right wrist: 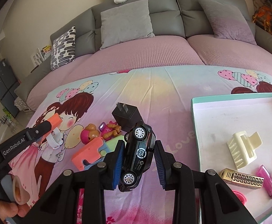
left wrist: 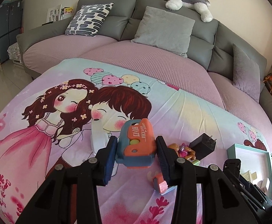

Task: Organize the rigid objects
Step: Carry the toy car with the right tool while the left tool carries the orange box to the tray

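With both pickups done, the left gripper (left wrist: 136, 147) is clamped on the orange-and-blue toy knife (left wrist: 135, 143) and the right gripper (right wrist: 138, 160) on the black toy car (right wrist: 138, 149), both held left of the teal tray (right wrist: 193, 115), where they likely go next.

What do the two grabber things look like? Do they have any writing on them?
Both look alike. The left gripper and the right gripper have chunky black plastic arms joined with round silver bolts, and each finger ends in a flat blue ribbed pad. Seen from the right wrist camera, the left gripper's side carries white lettering reading GenRobot.AI. No cables show.
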